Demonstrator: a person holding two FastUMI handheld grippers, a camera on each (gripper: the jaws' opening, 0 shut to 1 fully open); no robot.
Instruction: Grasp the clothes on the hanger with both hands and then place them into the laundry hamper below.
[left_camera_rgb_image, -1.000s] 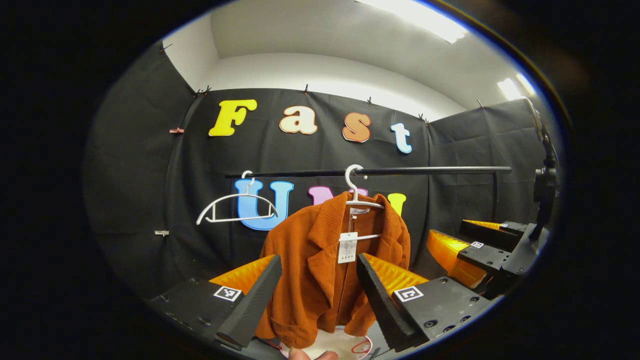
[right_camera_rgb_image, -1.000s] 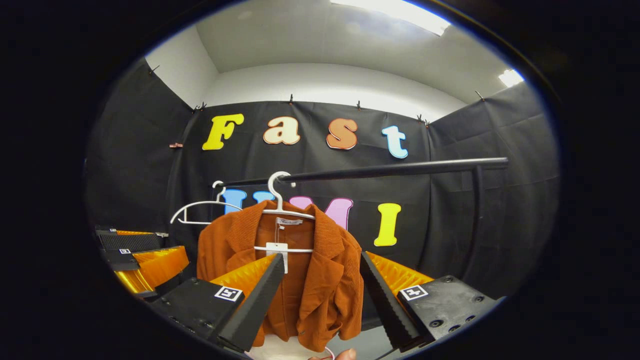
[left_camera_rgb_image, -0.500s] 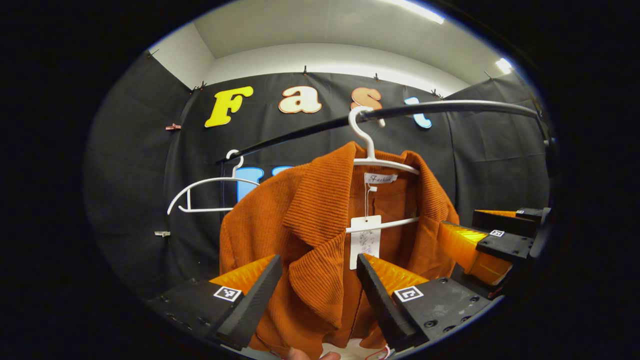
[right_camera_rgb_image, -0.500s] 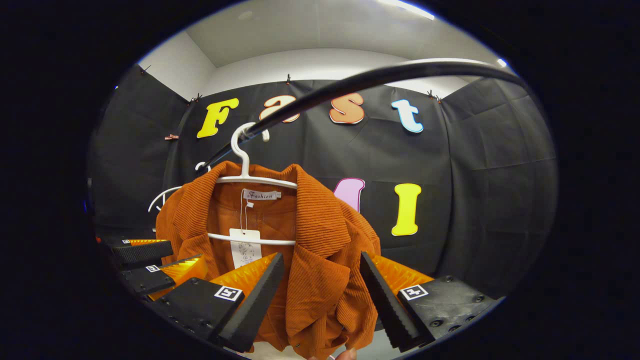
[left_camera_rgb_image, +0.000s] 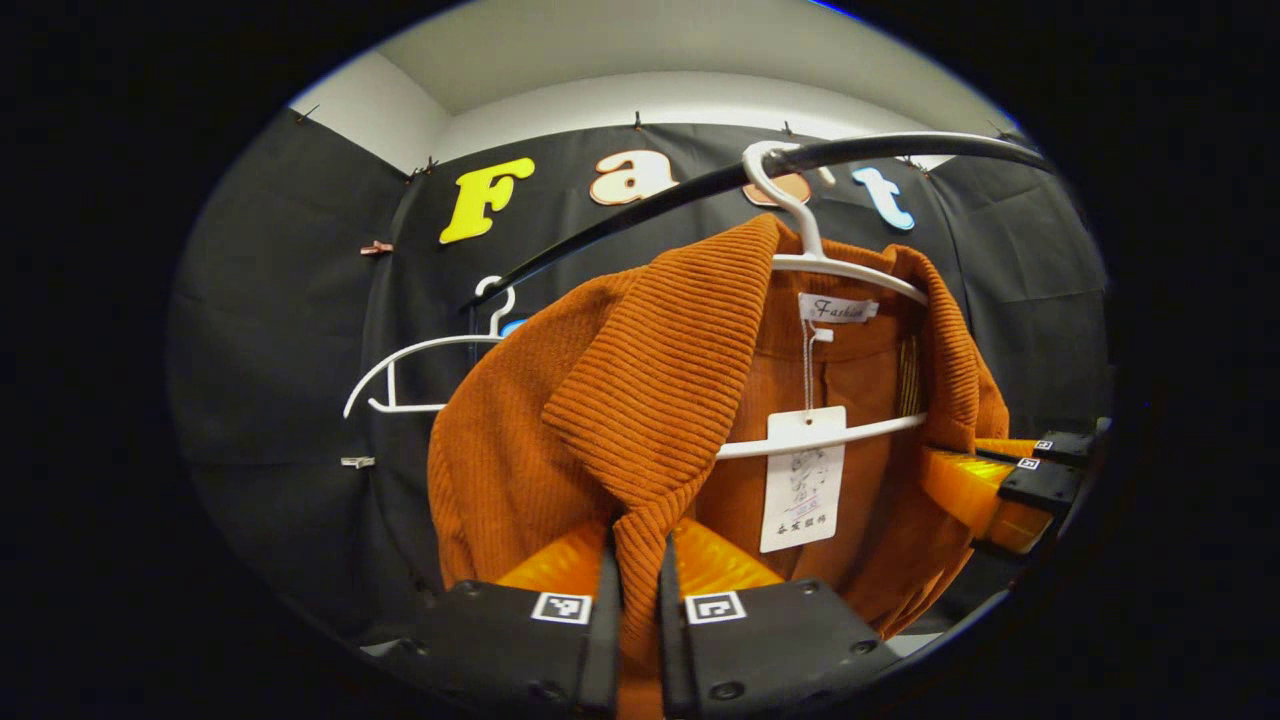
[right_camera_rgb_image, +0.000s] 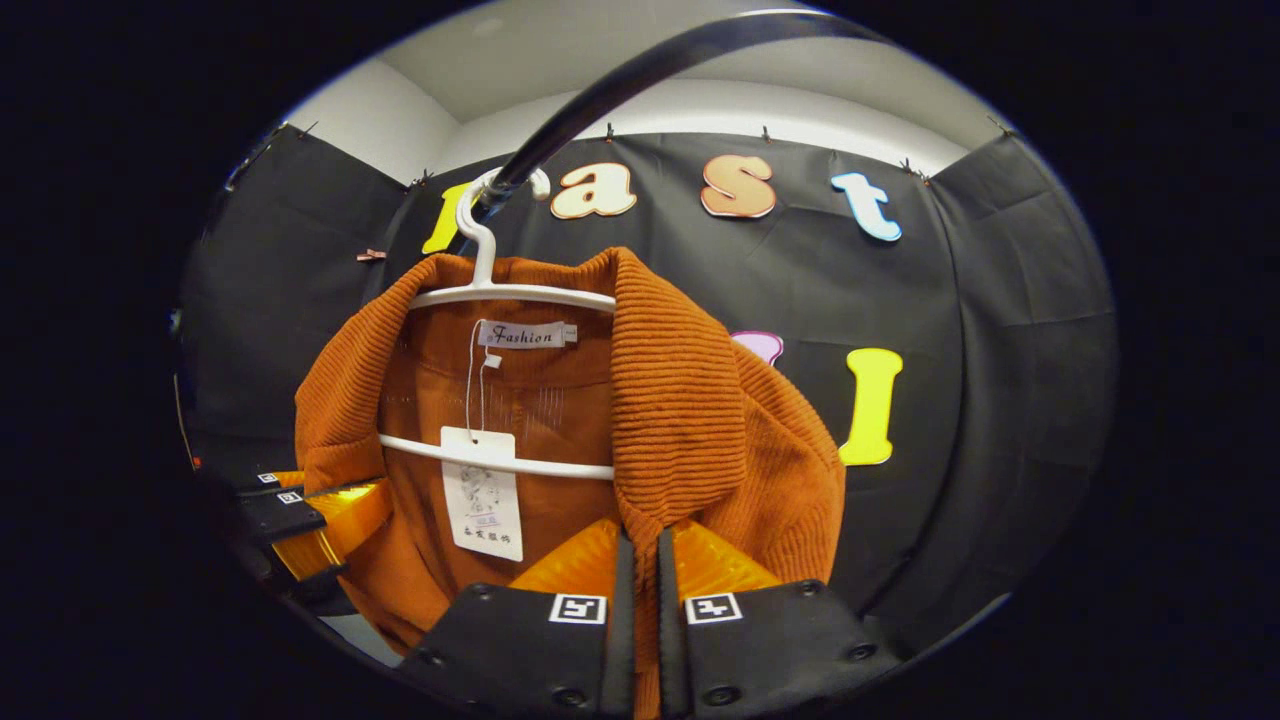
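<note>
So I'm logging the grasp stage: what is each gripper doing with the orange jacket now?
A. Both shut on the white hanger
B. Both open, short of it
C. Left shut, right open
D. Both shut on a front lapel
D: the left gripper and the right gripper each pinch a lapel edge of the orange jacket between nearly closed fingers.

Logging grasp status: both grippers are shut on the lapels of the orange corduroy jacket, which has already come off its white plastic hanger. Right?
Not quite. The orange corduroy jacket is on its white plastic hanger, hooked on the black rail, as the right gripper view shows. The left gripper and right gripper are indeed shut on its lapels.
</note>
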